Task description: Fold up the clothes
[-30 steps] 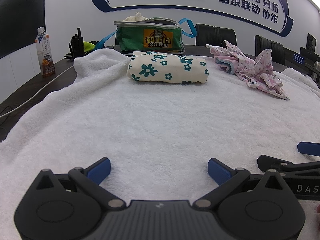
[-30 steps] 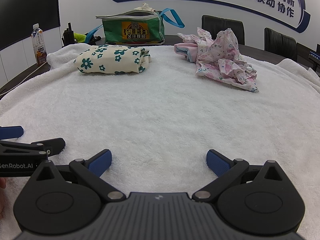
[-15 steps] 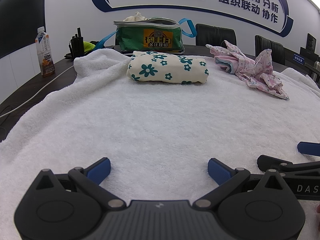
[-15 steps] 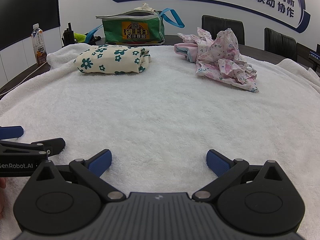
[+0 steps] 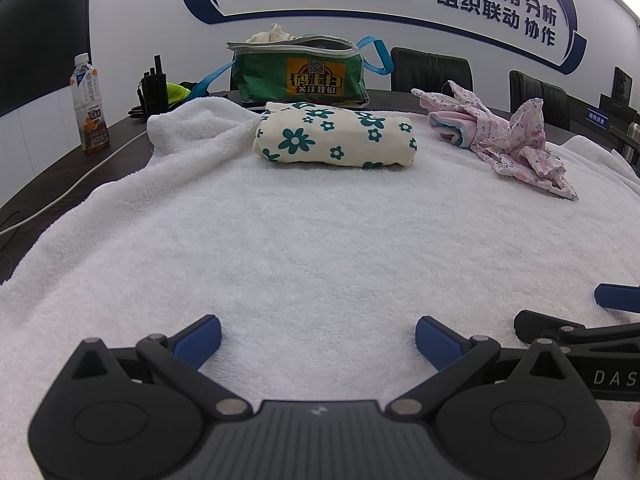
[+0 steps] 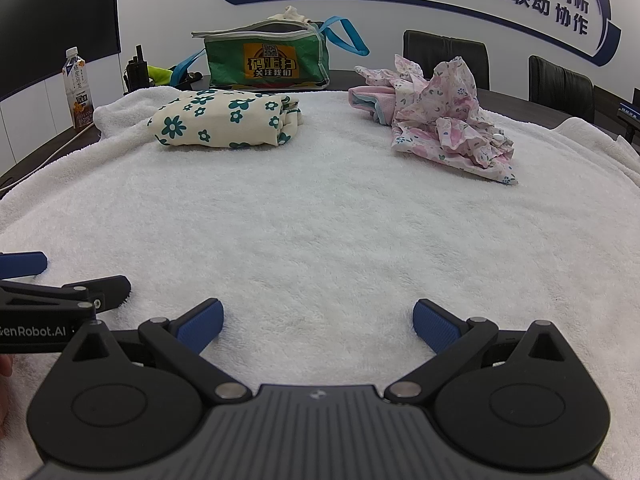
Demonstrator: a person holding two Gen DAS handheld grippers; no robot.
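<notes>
A folded cream garment with teal flowers [image 5: 336, 140] [image 6: 224, 124] lies at the far middle of the white towel [image 5: 320, 248] [image 6: 320, 220]. To its right a crumpled pink floral garment [image 5: 504, 136] [image 6: 444, 120] sits in a heap. My left gripper [image 5: 318, 338] rests low over the towel's near part, open, nothing between its blue pads. My right gripper [image 6: 318, 322] is beside it, open and empty too. Each gripper shows at the edge of the other's view: the right gripper [image 5: 608, 312], the left gripper [image 6: 40, 280]. Both garments are well ahead of the fingertips.
A green bag [image 5: 300, 72] [image 6: 268, 58] with blue straps stands behind the folded garment. A drink bottle [image 5: 89, 104] [image 6: 78, 90] and a black radio [image 5: 154, 88] stand on the dark table at left. Black chairs [image 5: 432, 70] [image 6: 446, 52] line the far side.
</notes>
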